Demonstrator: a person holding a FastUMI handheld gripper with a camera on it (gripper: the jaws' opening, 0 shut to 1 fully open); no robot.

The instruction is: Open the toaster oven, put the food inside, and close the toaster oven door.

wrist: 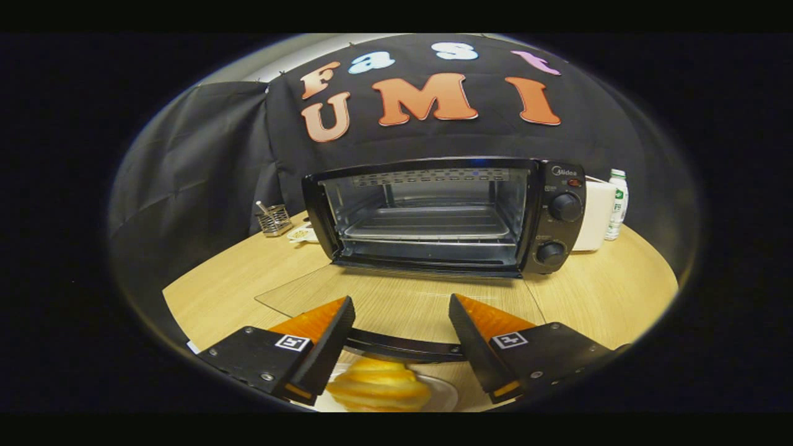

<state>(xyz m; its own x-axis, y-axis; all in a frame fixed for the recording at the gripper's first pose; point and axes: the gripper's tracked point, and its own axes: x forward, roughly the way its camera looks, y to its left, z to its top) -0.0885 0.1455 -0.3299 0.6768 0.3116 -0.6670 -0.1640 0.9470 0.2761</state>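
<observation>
Toaster oven first: it stands on the wooden table with its glass door already swung down flat toward the gripper, so the opening step looks done. Off to its left sit a small wire basket and a little dish. Inside, the rack is bare. The gripper hovers with its fingers spread wide, holding nothing, just above the door's dark handle. The food, a yellow pastry-like piece, lies on a white plate below and between the fingers, untouched as far as I can judge. Right of the oven are a white box and a bottle. Picking up, loading and closing remain.
</observation>
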